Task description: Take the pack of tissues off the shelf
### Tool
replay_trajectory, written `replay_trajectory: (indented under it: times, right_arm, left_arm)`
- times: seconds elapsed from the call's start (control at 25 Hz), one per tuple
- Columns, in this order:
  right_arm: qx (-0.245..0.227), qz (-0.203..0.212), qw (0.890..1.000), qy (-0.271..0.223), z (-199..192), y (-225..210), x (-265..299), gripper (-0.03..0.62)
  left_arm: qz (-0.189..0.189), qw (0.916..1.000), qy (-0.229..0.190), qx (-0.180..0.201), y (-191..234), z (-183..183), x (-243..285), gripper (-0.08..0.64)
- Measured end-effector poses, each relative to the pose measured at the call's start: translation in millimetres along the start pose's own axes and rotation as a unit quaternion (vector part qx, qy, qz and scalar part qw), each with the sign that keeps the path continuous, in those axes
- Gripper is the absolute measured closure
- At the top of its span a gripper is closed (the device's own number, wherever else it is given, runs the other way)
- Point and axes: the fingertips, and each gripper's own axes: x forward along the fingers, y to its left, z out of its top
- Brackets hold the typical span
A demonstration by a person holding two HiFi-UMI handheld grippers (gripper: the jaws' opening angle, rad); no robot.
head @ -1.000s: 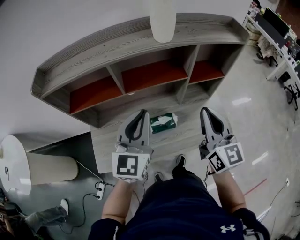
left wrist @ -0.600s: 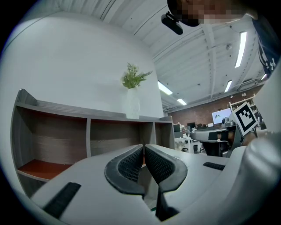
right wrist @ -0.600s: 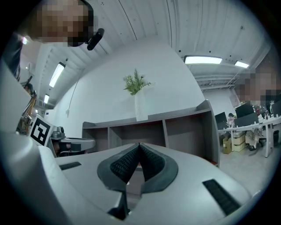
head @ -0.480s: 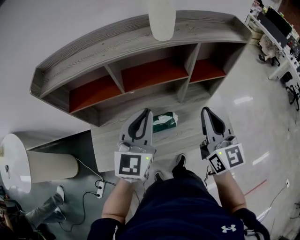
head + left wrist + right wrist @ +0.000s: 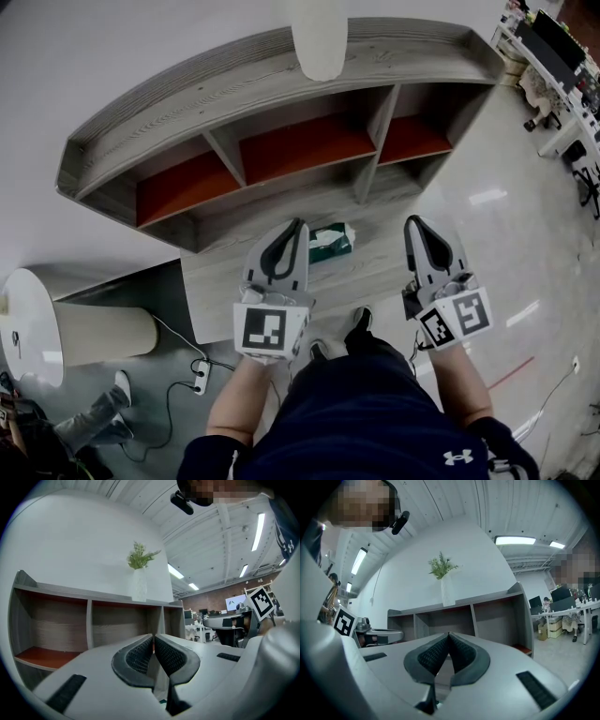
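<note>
- The left gripper [image 5: 153, 636] has its fingers clenched tip to tip with nothing between them. The right gripper [image 5: 448, 633] is pressed together and empty likewise.
- Both hang side by side in front of the shelf [image 5: 281, 80], apart from each other and touching nothing.
- The pack of tissues [image 5: 330, 242] lies on the shelf's low wooden front board, before the middle compartment. It sits between the two grippers, just right of the left one's tips.
- The task looks barely begun, as no grasp has been made. What remains is to part the fingers, reach in, clamp the pack and lift it clear.
- Only the head view shows the pack. The gripper views look over it at the compartments and show the white vase [image 5: 139, 585] with its greenery from the side.
</note>
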Motion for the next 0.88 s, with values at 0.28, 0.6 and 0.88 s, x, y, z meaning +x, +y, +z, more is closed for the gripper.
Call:
replay_trajectory:
  times: [0.28,0.6,0.88]
  right_arm:
    - [0.006,0.000,1.000,0.001,-2.5,-2.6,0.4,0.581]
    - [0.008,0.002,1.000,0.006,-6.2,-4.8,2.1,0.581]
    - [0.010,0.000,1.000,0.009,-9.2,-5.4,1.2,0.580]
  left_arm:
    - [0.005,1.0000,0.000,0.004,1.8,0.2,0.6,0.532]
    - [0.012,0.9999,-0.002,-0.006,2.7,-0.2,2.8,0.532]
    - [0.013,0.9999,-0.001,-0.007,3.9,-3.1,3.8,0.532]
